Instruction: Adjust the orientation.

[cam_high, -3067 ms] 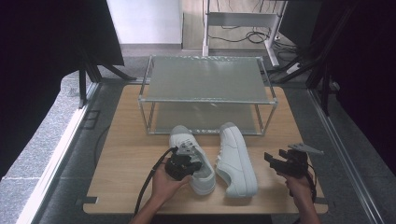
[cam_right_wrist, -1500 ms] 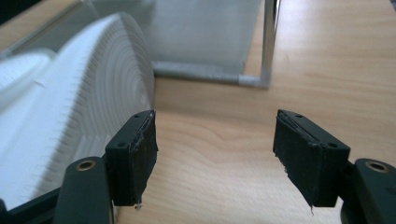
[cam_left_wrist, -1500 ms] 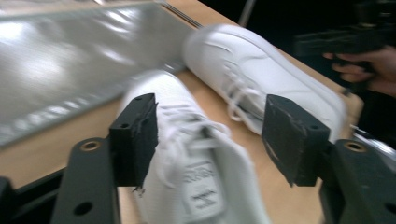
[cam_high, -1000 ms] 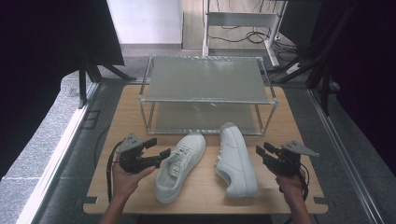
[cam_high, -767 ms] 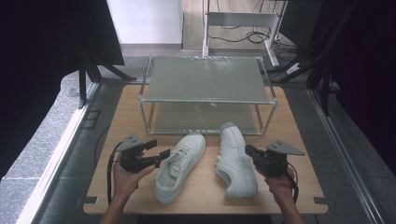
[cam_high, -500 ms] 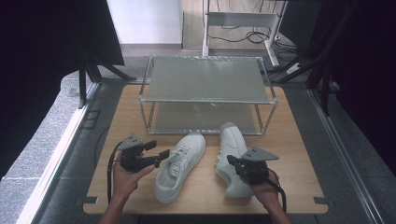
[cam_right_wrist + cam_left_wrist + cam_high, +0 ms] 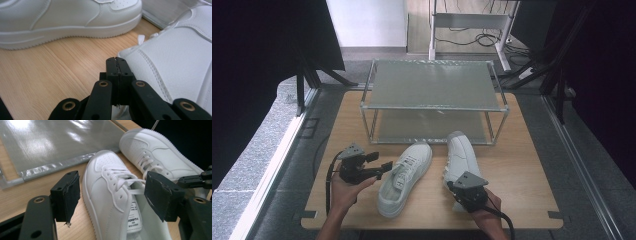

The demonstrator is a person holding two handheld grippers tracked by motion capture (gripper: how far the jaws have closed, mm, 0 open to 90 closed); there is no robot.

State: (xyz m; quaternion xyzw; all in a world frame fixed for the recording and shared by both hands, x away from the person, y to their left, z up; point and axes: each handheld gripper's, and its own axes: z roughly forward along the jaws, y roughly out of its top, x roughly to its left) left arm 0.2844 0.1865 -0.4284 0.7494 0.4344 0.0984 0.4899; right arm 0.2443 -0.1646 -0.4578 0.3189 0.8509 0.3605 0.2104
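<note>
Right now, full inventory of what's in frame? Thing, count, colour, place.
left shoe: 1, white, laced, on the table between the two grippers, toe toward the rack.
right shoe: 1, white, right of the left shoe, heel end under the right gripper.
rack: 1, two-tier, grey shelves on a metal frame, at the back of the table.
table: 1, light wood.
stand: 1, white metal, on the floor behind the table, cables beside it.
left gripper: 1, black, jaws open, beside the left shoe, empty.
right gripper: 1, black, jaws shut with nothing visible between them, tips against the right shoe's side.
hands: 2, at the bottom edge.
</note>
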